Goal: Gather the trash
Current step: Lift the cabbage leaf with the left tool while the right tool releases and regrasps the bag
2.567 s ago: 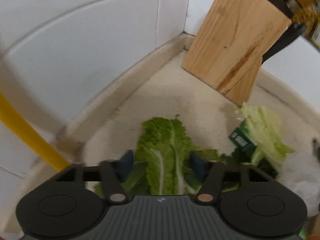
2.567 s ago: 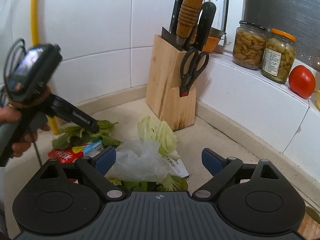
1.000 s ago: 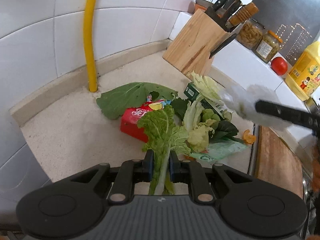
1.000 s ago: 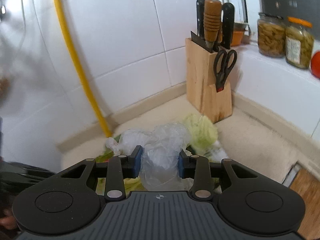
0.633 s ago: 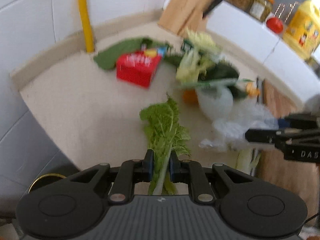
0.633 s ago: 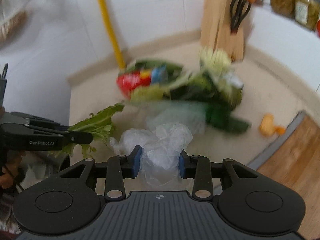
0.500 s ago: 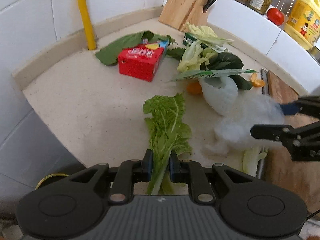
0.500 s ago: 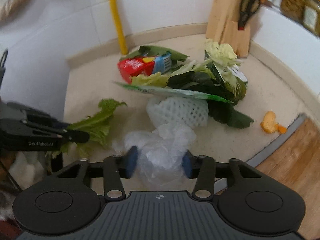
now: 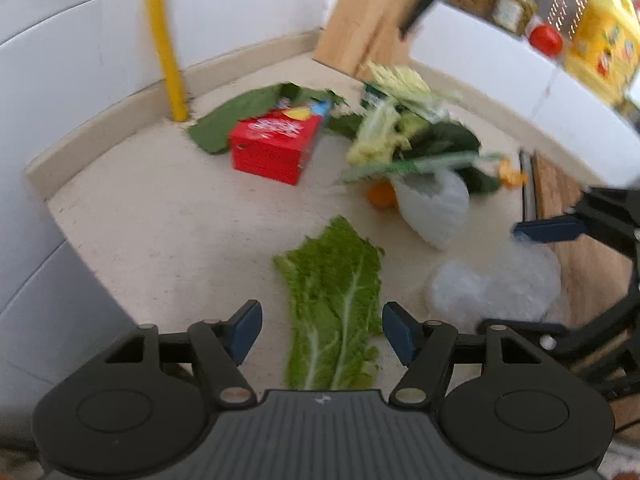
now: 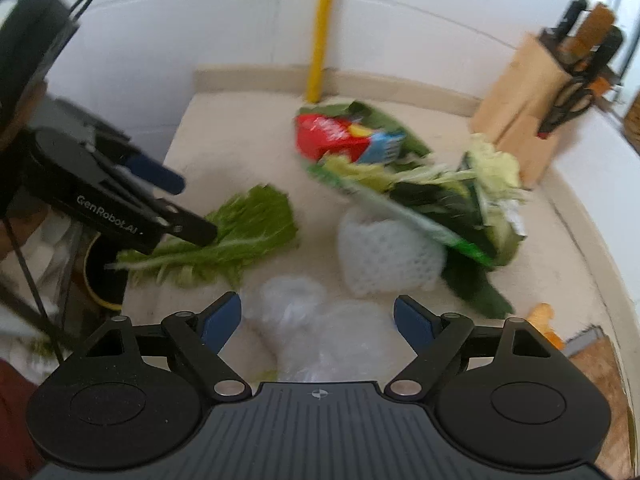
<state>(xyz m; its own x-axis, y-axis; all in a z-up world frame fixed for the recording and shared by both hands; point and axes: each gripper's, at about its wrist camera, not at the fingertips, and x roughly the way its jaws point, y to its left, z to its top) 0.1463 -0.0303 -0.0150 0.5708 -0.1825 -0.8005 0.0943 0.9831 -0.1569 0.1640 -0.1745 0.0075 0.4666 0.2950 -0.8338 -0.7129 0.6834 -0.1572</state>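
Observation:
My left gripper (image 9: 322,330) is open; a green cabbage leaf (image 9: 340,304) lies loose on the counter between its fingers, also seen in the right wrist view (image 10: 236,236). My right gripper (image 10: 318,320) is open over a crumpled clear plastic bag (image 10: 320,332), which lies free on the counter near its front edge and also shows in the left wrist view (image 9: 496,284). Further back lies a trash pile: a red carton (image 9: 276,148), a white foam net (image 10: 384,256), dark and pale leaves (image 10: 460,204) and a green wrapper.
A wooden knife block (image 10: 532,80) stands in the back corner beside a yellow pipe (image 9: 164,40). Jars, a tomato (image 9: 544,38) and a yellow oil bottle line the ledge. A wooden board (image 9: 568,216) lies right. A dark bin (image 10: 100,276) sits below the counter's left edge.
Both grippers carried their items toward the counter's front edge and have opened. The cabbage leaf and the plastic bag now lie released on the counter.

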